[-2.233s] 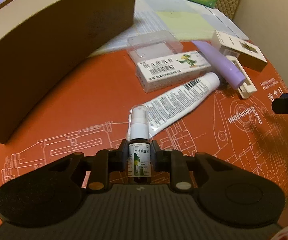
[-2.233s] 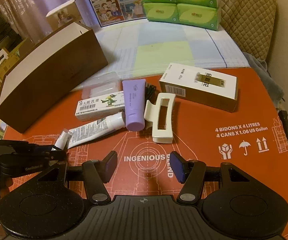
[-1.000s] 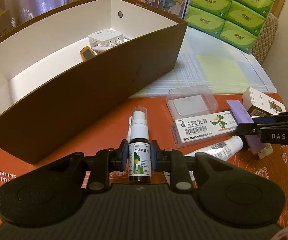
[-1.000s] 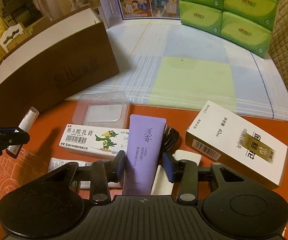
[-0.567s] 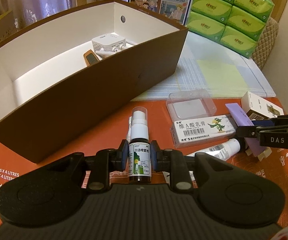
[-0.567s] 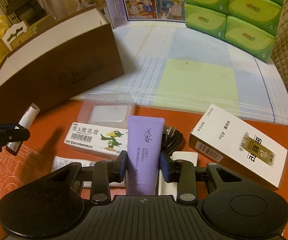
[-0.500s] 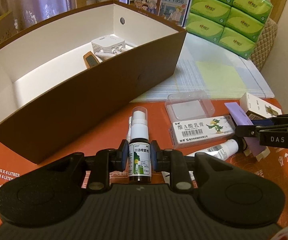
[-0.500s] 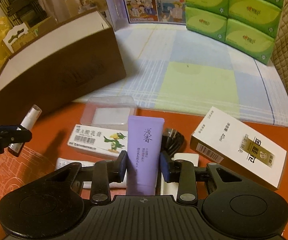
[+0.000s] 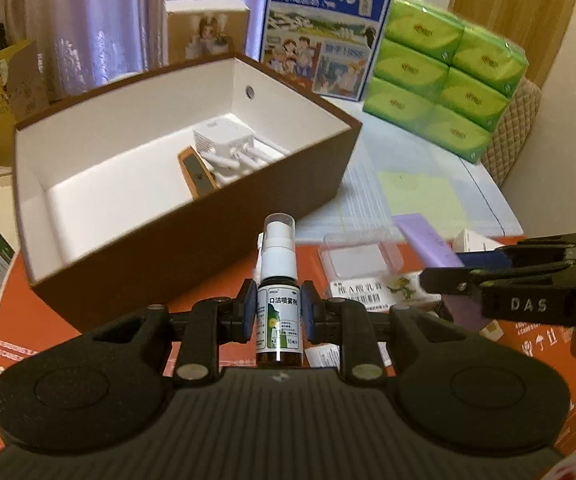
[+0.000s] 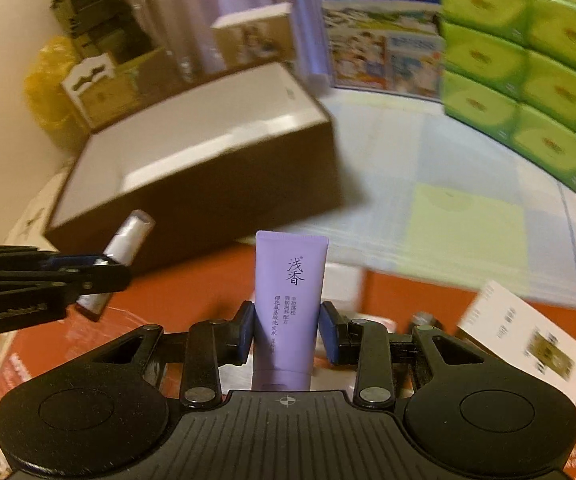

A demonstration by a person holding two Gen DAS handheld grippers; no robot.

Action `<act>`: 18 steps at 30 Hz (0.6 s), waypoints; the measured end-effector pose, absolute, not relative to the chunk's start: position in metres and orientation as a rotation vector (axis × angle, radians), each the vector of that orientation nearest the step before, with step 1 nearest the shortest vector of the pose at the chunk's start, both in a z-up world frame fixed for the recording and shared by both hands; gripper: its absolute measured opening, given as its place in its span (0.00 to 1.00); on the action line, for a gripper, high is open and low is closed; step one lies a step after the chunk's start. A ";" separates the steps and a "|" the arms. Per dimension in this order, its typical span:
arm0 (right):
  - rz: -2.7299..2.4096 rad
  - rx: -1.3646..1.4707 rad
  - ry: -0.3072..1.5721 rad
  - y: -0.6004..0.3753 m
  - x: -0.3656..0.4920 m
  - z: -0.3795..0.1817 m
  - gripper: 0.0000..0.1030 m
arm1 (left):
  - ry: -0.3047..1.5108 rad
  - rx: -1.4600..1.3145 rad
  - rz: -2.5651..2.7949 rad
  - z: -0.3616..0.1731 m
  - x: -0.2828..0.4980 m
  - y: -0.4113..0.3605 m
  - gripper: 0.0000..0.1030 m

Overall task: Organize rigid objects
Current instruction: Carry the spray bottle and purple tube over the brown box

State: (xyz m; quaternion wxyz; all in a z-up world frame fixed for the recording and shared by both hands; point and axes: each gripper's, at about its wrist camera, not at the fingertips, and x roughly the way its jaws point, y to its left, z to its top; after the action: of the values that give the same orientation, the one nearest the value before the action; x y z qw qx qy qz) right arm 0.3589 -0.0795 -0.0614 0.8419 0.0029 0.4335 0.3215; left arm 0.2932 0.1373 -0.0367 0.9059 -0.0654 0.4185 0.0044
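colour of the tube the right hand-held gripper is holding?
Pale purple tube with dark lettering; clearest in the right wrist view.

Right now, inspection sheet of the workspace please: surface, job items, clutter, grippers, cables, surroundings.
Surface: orange printed cardboard sheet beside a pale checked cloth.
Job's things: brown open box with white interior holding a white adapter; small brown spray bottle; lilac plastic tube.
Clutter: clear plastic case, white medicine carton.
Grippers: left gripper shut on spray bottle; right gripper shut on lilac tube.
Cables: nothing seen.
Surroundings: green tissue packs, blue milk carton box, curtains.
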 end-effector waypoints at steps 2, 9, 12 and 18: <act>0.713 0.001 0.904 -0.068 0.358 -0.053 0.31 | 0.857 -0.146 0.025 -0.030 0.292 0.143 0.19; 0.831 -0.027 0.842 -0.018 0.362 -0.021 0.31 | 0.827 -0.169 0.092 -0.007 0.294 0.167 0.19; 0.868 -0.037 0.817 0.003 0.366 -0.010 0.31 | 0.811 -0.178 0.126 0.000 0.296 0.180 0.19; 0.917 -0.059 0.776 0.045 0.384 0.004 0.31 | 0.786 -0.197 0.186 0.008 0.308 0.207 0.19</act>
State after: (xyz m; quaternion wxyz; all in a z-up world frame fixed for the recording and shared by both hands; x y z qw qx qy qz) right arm 0.3837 0.0451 0.0035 0.8245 -0.0277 0.3651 0.4315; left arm 0.3077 0.2072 0.0077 0.9148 -0.0958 0.3818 0.0905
